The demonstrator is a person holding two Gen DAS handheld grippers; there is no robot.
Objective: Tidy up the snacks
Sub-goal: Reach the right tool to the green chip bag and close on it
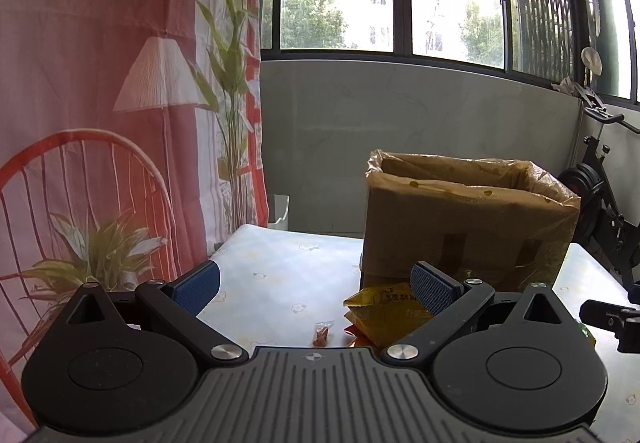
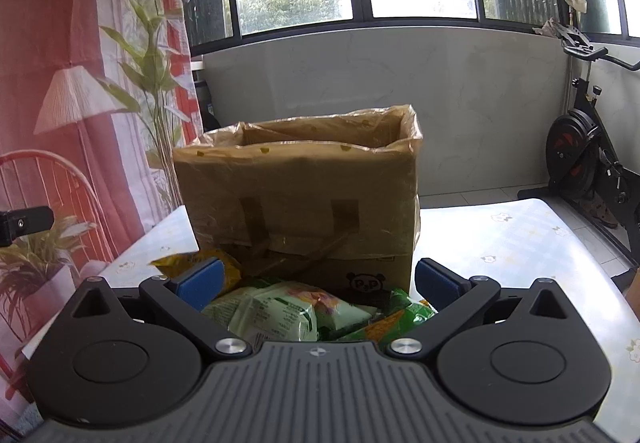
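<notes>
Fingers, left gripper (image 1: 316, 285): spread wide, nothing between; yellow snack bag (image 1: 382, 313) just behind right finger.
Fingers, right gripper (image 2: 318, 281): spread wide, empty, above pile of green snack packs (image 2: 280, 313).
Box (image 2: 304, 199): cardboard, plastic-lined, open top, upright on desk (image 1: 280, 271), just behind snacks.
Small orange packet (image 1: 322, 333): on desk, left of yellow bag, apart from it.
Bkgd: printed curtain (image 1: 100, 103) left, exercise bike (image 2: 580, 155) right.

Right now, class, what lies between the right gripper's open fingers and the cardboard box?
Pale green snack packets, heaped against the cardboard box between the right gripper fingers, in the right wrist view.
</notes>
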